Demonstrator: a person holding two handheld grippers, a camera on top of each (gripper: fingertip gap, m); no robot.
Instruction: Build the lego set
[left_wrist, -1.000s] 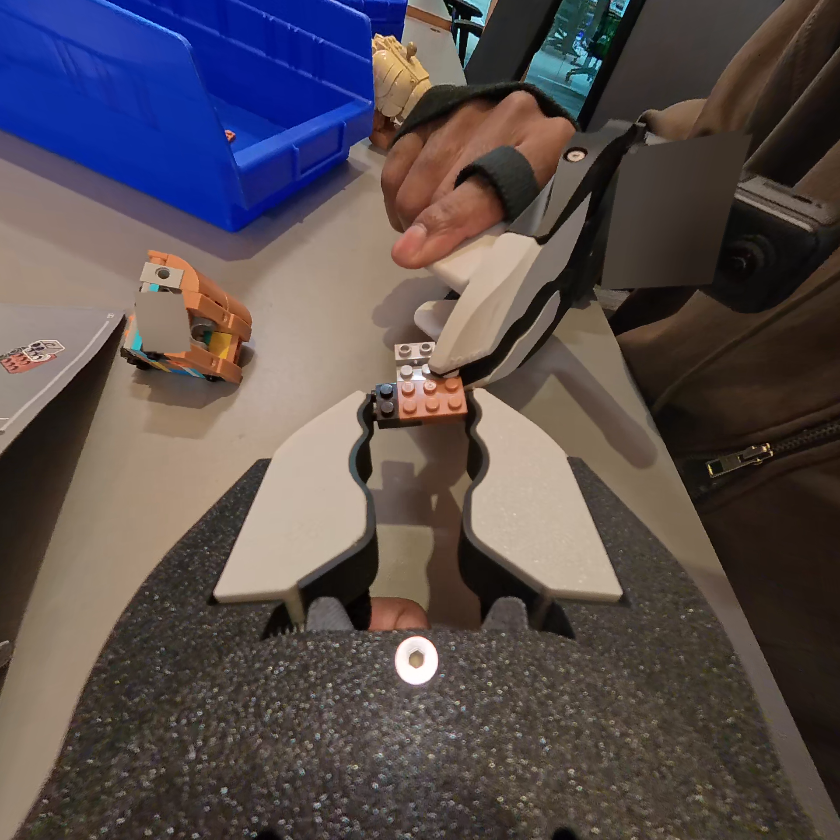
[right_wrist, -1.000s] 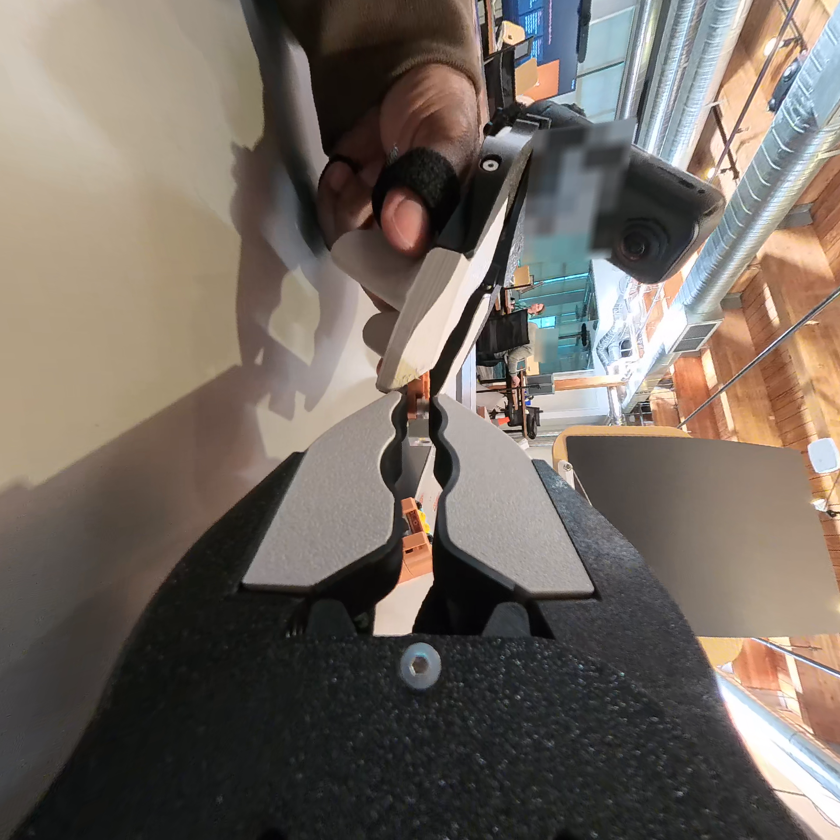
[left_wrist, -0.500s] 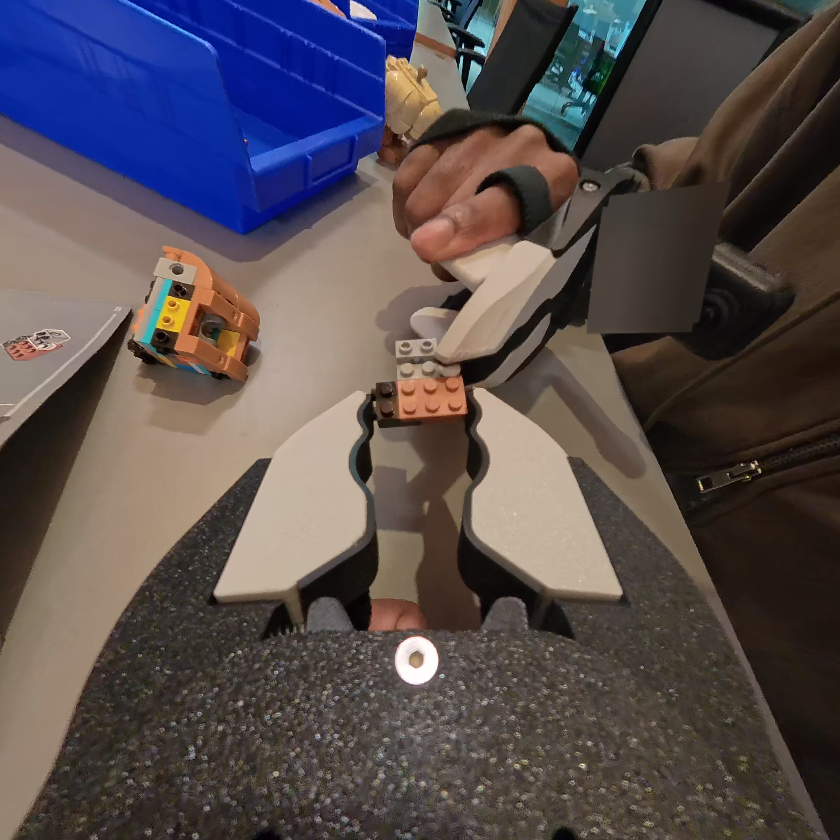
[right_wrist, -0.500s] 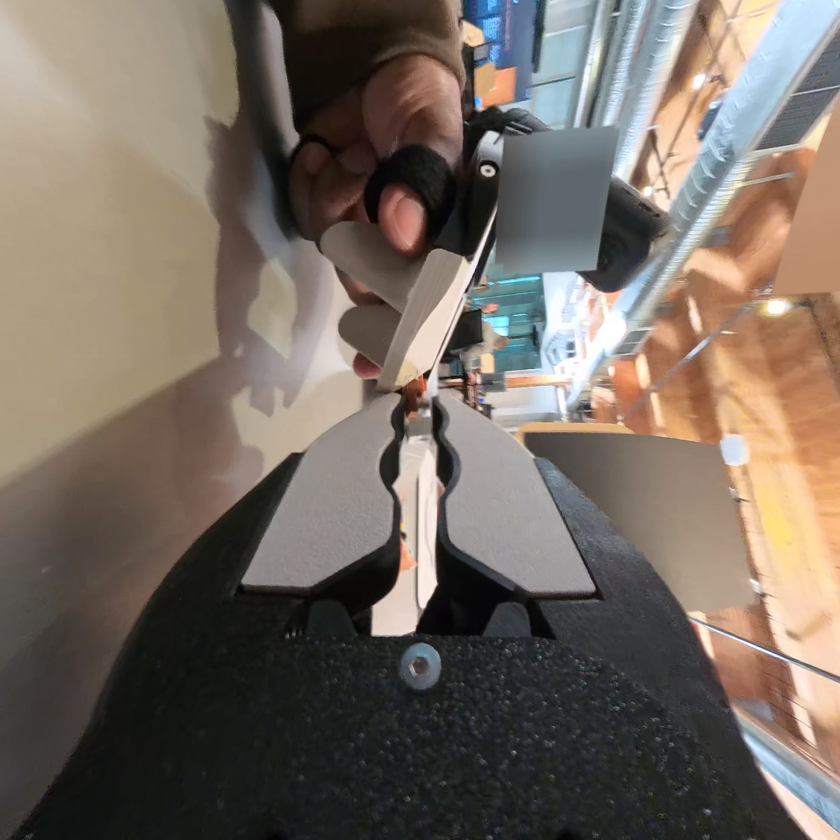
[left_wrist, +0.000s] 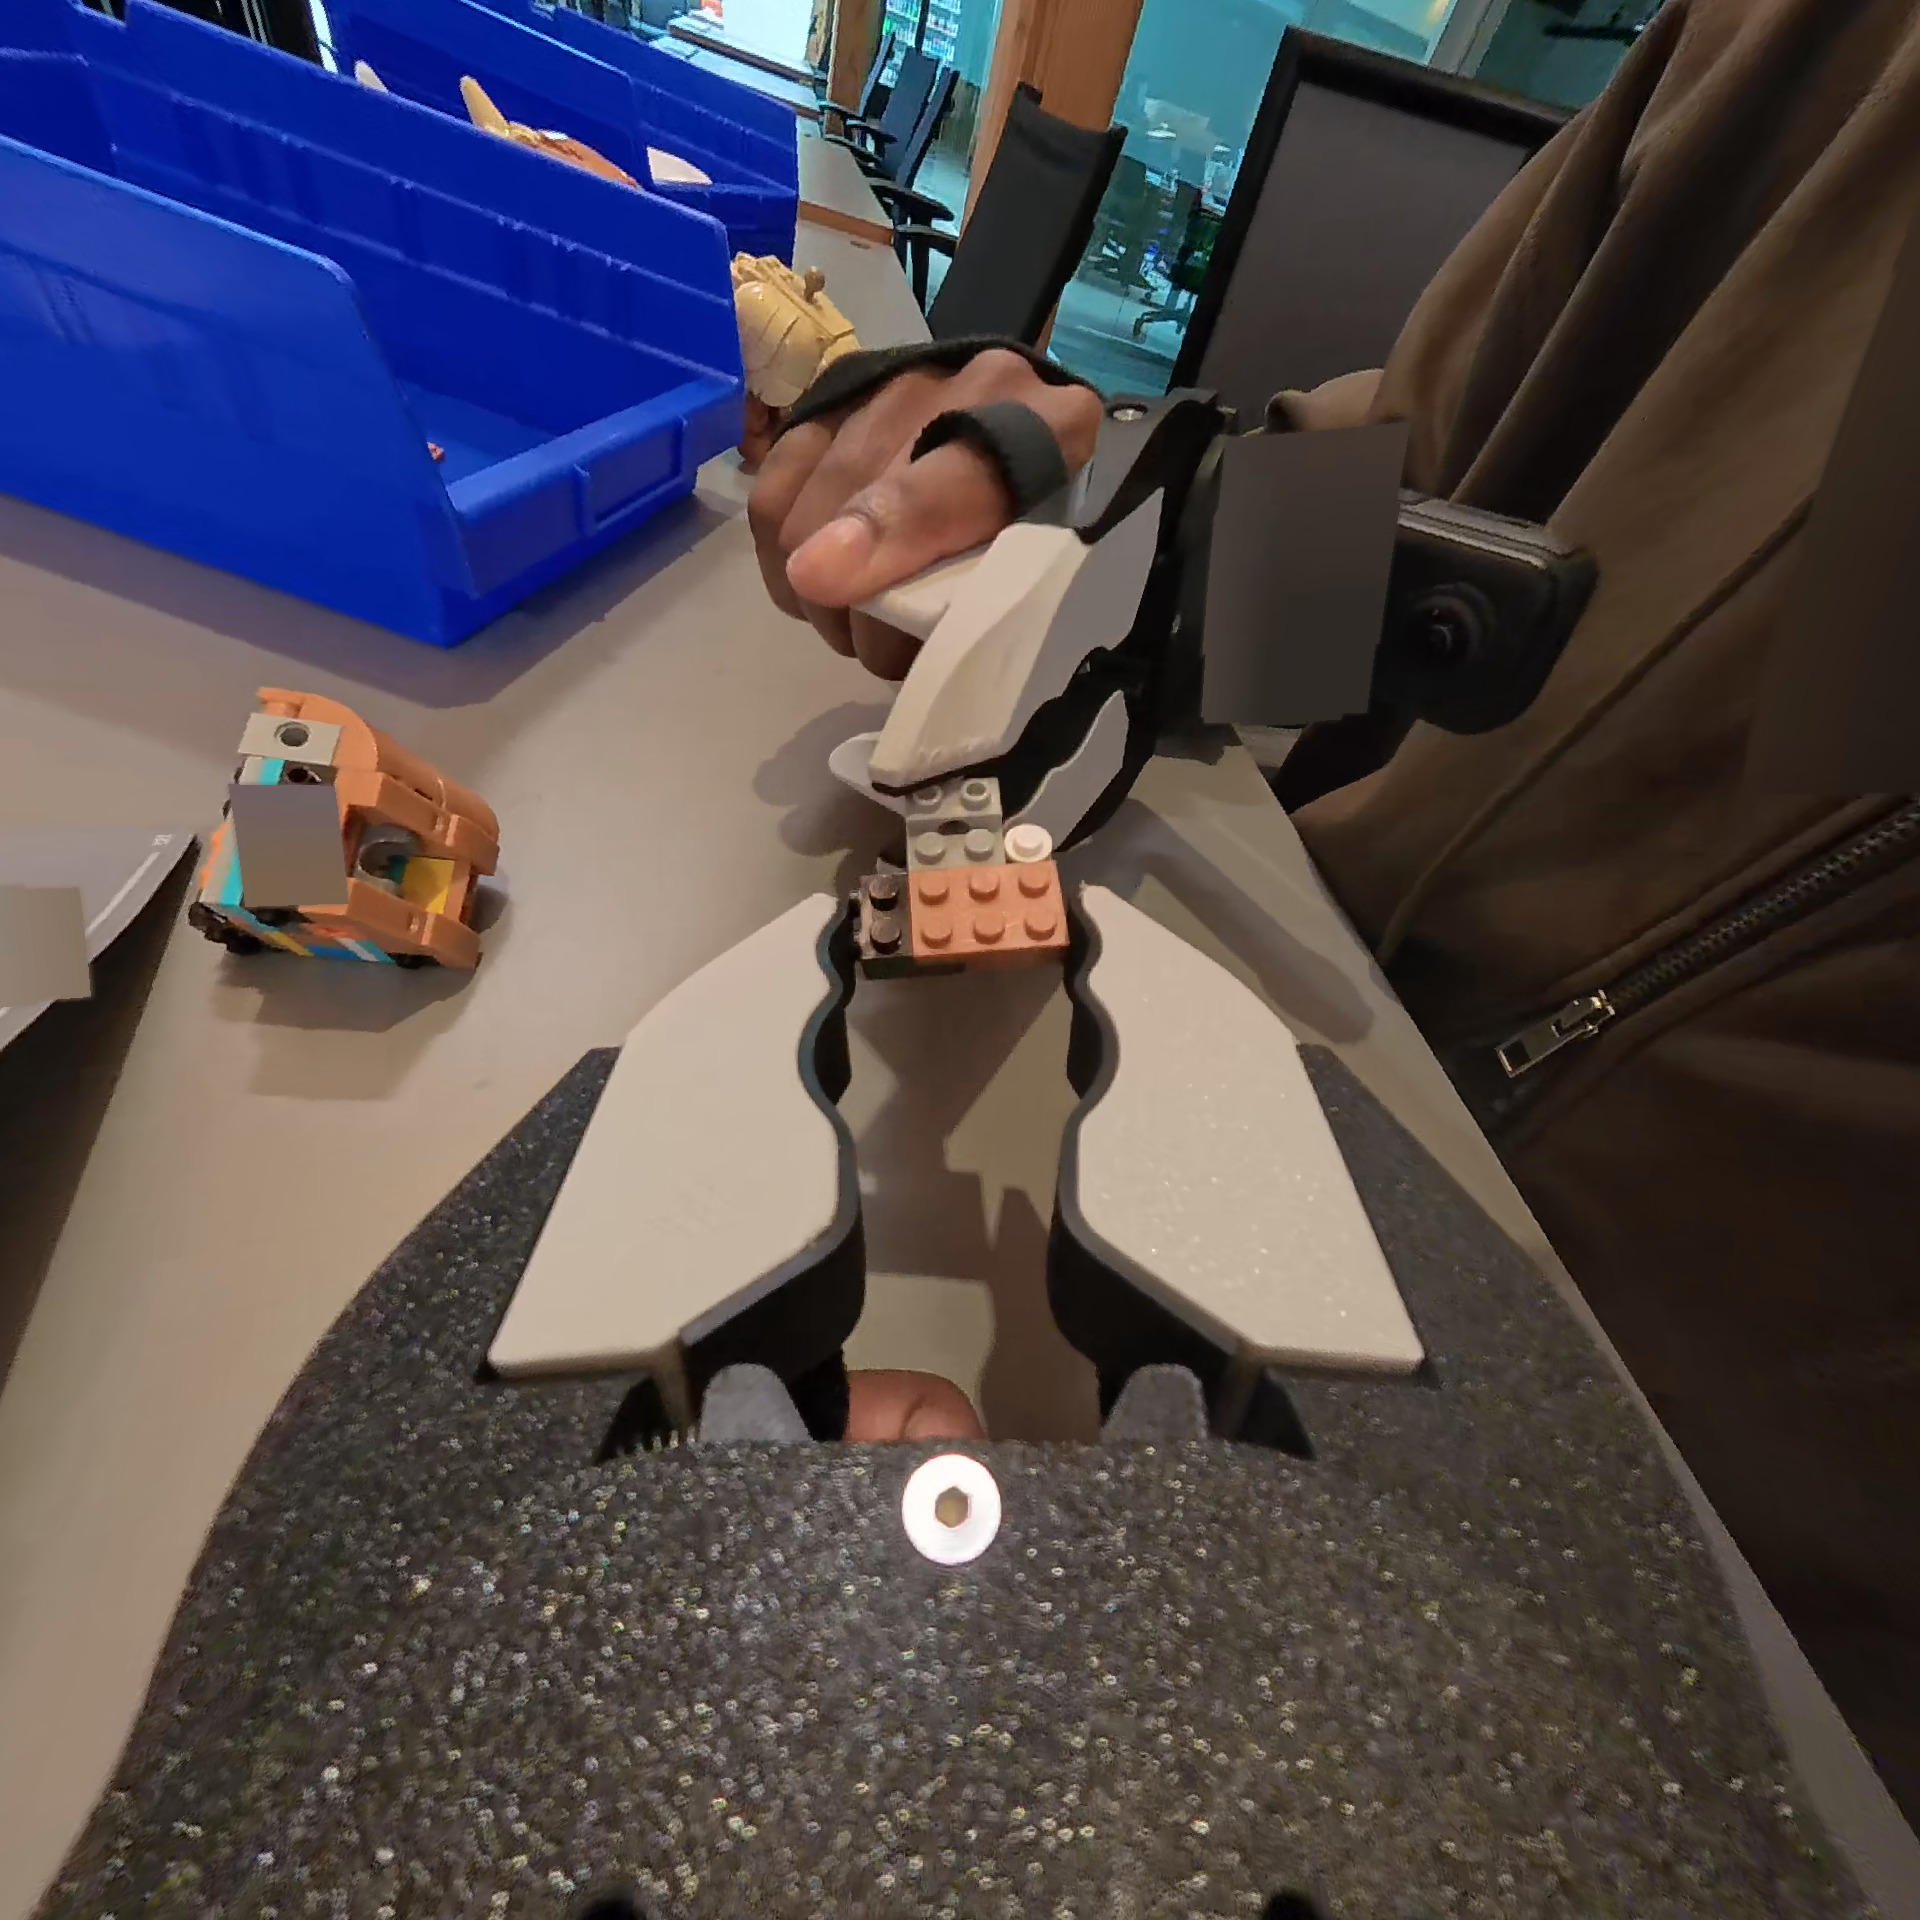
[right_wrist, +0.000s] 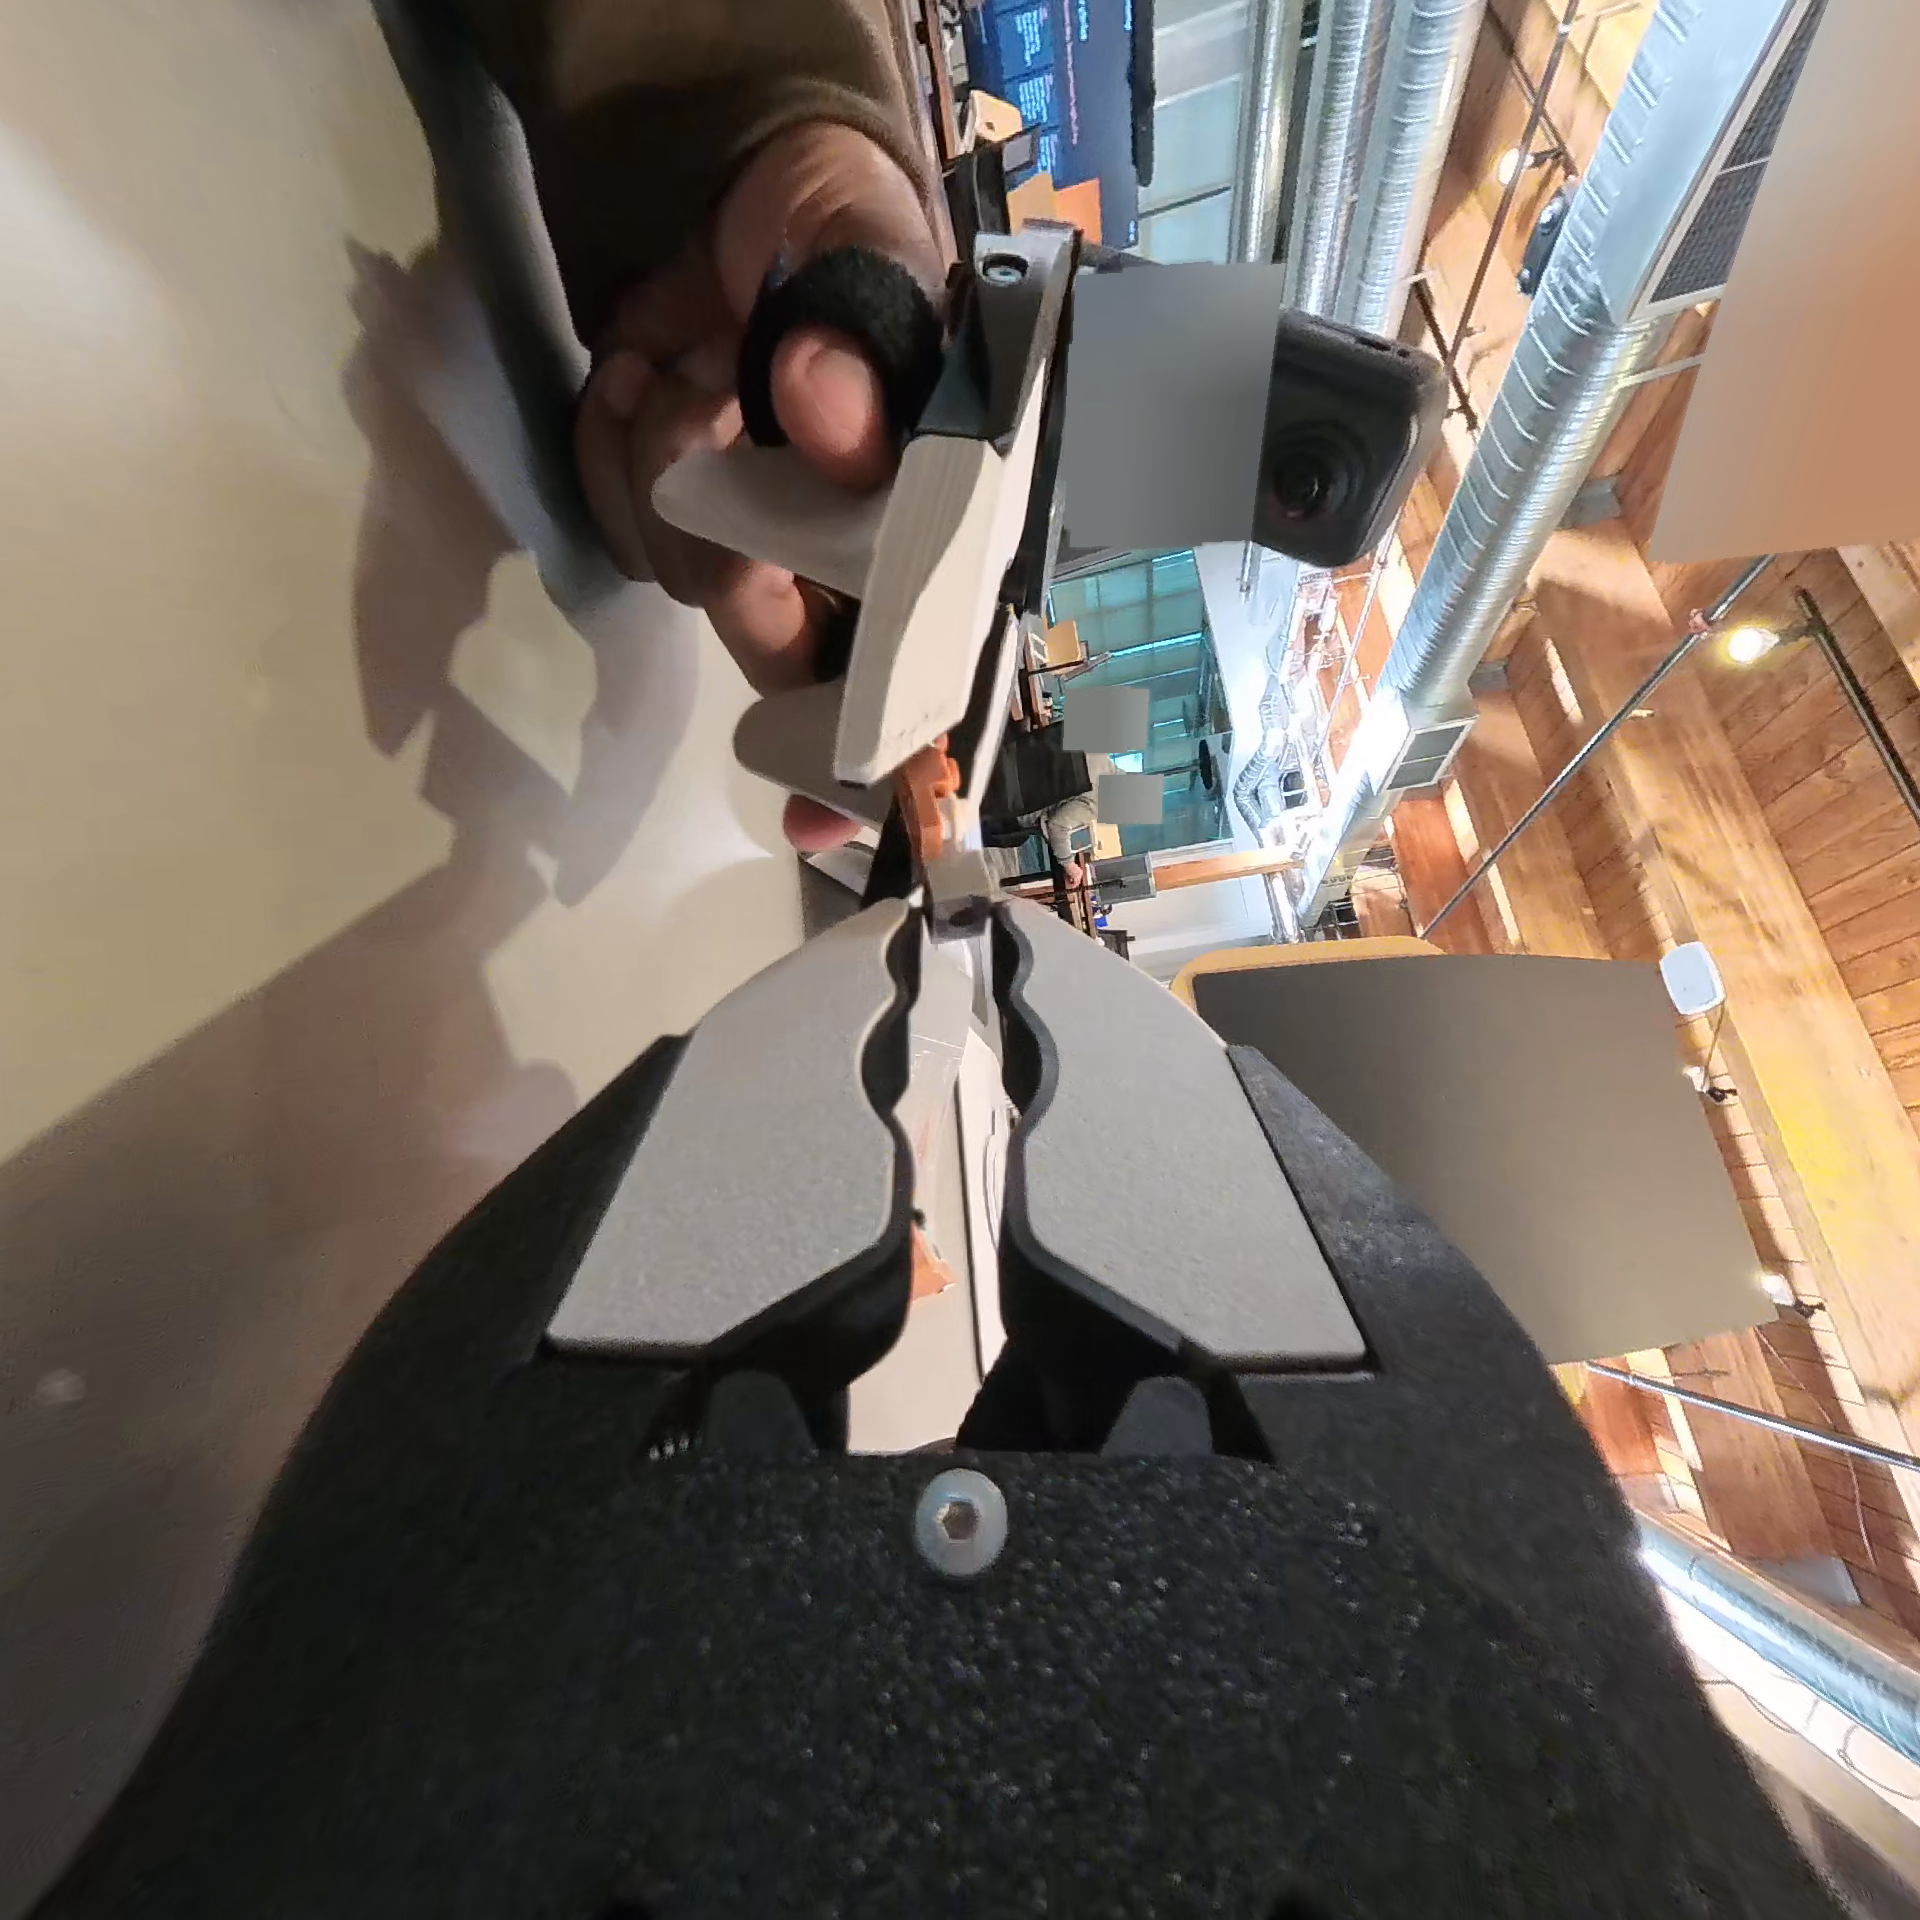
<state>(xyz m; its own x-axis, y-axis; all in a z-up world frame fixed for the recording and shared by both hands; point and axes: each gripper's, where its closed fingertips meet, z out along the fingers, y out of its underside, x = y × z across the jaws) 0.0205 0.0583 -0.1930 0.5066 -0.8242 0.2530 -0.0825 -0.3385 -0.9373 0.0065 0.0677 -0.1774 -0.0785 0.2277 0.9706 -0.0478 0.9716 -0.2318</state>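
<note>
Brown brick (left_wrist: 987, 920) w/ a black piece (left_wrist: 881, 914) on its left end sits clamped across the left gripper (left_wrist: 956, 935) tips, long axis side to side, held above the bench (left_wrist: 623, 727) near its right edge. Grey brick (left_wrist: 954, 826) stands on the brown one's far edge, straight ahead of the left tips, pinched from above by the right gripper (left_wrist: 935, 774), which is narrowed onto it. Seating looks unfinished; a downward press probably comes next. Small orange model (left_wrist: 353, 847) lies nearer the left, blue bins (left_wrist: 343, 416) beyond.
</note>
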